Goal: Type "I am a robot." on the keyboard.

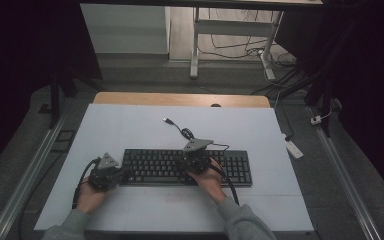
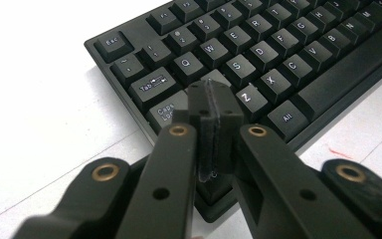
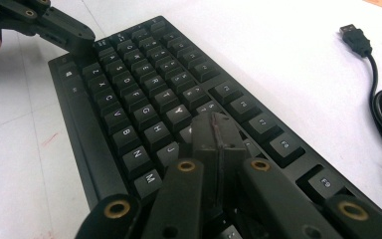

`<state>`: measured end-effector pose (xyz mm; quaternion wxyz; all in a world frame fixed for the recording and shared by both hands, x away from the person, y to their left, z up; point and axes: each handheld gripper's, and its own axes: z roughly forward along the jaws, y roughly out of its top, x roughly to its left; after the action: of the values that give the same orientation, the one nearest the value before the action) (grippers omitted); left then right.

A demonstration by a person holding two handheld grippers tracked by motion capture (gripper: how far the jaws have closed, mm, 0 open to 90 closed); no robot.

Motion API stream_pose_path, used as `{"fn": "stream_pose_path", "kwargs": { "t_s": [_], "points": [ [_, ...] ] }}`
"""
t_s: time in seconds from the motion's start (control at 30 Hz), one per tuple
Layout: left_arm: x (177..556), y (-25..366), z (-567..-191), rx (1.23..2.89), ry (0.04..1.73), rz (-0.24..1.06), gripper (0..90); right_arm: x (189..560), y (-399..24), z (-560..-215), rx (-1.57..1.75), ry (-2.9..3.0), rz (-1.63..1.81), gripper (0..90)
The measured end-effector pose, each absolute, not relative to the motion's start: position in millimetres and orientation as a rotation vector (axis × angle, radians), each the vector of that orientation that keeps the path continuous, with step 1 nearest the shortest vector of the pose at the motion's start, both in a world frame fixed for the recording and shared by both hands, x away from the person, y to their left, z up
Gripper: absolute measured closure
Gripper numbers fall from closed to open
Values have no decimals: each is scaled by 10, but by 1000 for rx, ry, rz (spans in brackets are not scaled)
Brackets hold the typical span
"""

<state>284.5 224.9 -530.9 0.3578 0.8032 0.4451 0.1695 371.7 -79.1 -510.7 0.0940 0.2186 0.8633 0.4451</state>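
A black keyboard (image 1: 187,167) lies across the white table top (image 1: 130,125), towards its near side. My left gripper (image 1: 121,175) is at the keyboard's left end, jaws shut with nothing between them. In the left gripper view its tips (image 2: 214,97) are on or just above the key next to Caps Lock; I cannot tell if they touch. My right gripper (image 1: 194,161) is over the middle of the keyboard (image 3: 144,104), also shut and empty, its tips (image 3: 217,128) low over the keys right of Y and H. The left gripper (image 3: 82,42) appears at the keyboard's far corner in the right gripper view.
The keyboard's cable (image 1: 187,134) lies coiled behind it, ending in a loose USB plug (image 1: 168,121) on the white surface. A wooden table edge (image 1: 180,98) runs along the back. A power strip (image 1: 294,148) lies on the floor at the right.
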Motion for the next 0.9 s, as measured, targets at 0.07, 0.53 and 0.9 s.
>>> {"fn": "stream_pose_path", "kwargs": {
  "t_s": [0.07, 0.53, 0.9],
  "points": [
    [2845, 2249, -5311, 2073, 1149, 437, 883, 3724, -776, -5111, 646, 2563, 1310, 895],
    [2841, 2249, -5317, 2084, 1143, 430, 884, 3744, -708, -5169, 647, 2590, 1254, 895],
    [2846, 2238, -5333, 2100, 1145, 426, 887, 3775, -663, -5199, 651, 2592, 1206, 896]
  ]
}}
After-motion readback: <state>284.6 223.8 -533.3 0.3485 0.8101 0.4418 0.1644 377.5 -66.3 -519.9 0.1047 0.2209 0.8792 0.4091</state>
